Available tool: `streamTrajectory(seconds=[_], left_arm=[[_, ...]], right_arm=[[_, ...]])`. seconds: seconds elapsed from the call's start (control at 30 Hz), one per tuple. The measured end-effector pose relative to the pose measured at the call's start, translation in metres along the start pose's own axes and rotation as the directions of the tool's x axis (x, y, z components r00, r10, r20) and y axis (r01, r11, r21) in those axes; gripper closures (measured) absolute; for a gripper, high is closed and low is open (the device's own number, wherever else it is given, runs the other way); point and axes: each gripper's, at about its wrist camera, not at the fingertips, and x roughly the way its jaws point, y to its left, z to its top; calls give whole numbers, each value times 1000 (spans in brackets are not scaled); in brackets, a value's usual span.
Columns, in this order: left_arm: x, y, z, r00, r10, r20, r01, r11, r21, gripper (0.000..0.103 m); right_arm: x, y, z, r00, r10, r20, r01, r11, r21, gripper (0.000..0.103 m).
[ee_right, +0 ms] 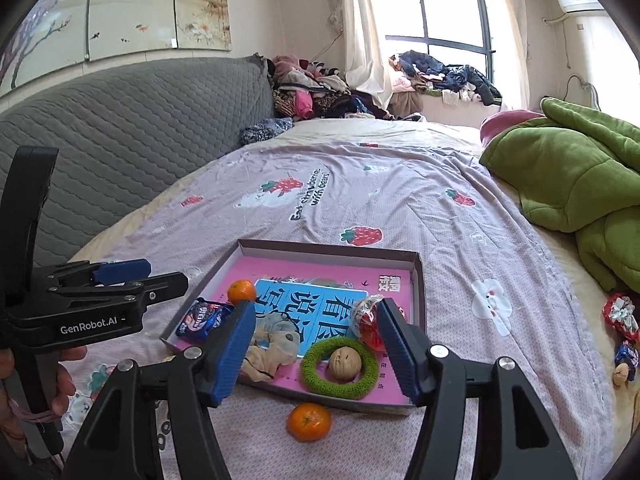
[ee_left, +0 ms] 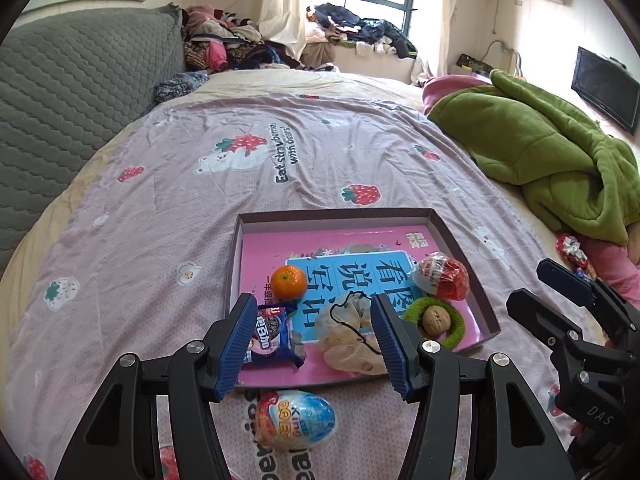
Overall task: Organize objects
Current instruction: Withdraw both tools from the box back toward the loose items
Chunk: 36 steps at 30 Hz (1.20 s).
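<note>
A shallow box (ee_left: pixel 460 236) (ee_right: pixel 418 280) lined with a pink book lies on the bed. In it are a tangerine (ee_left: pixel 289 282) (ee_right: pixel 241 291), an Oreo pack (ee_left: pixel 269 334) (ee_right: pixel 202 319), a mesh pouch (ee_left: pixel 348 332) (ee_right: pixel 272 346), a red-white egg (ee_left: pixel 442 276) (ee_right: pixel 370 320), and a walnut (ee_left: pixel 437 320) (ee_right: pixel 345 362) inside a green ring (ee_left: pixel 456 326) (ee_right: pixel 340 386). A blue egg (ee_left: pixel 296 420) lies in front of the box. A second tangerine (ee_right: pixel 309 421) lies in front of the box. My left gripper (ee_left: pixel 312 346) (ee_right: pixel 132 276) is open and empty. My right gripper (ee_right: pixel 316 350) (ee_left: pixel 552 284) is open and empty.
A green blanket (ee_left: pixel 560 160) (ee_right: pixel 580 184) lies at the right. Wrapped snacks (ee_right: pixel 622 320) and a walnut (ee_right: pixel 621 374) lie at the bed's right edge. A grey headboard (ee_left: pixel 72 92) stands at the left. Clothes piles (ee_left: pixel 224 40) lie at the back.
</note>
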Motion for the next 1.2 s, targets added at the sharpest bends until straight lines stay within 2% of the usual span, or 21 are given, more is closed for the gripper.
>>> streamTrajectory(seconds=[0.23, 0.77, 1.2], left_arm=[[-18, 1, -11, 1000, 4, 19, -4, 1000, 7, 42], [-34, 13, -42, 1000, -10, 10, 10, 1000, -15, 42], [-20, 11, -70, 999, -9, -39, 9, 1000, -2, 42]], right_arm=[[-11, 3, -6, 1000, -3, 3, 3, 1000, 5, 40], [-25, 6, -36, 999, -25, -29, 26, 1000, 13, 36], [-18, 9, -55, 997, -35, -75, 35, 999, 0, 35]])
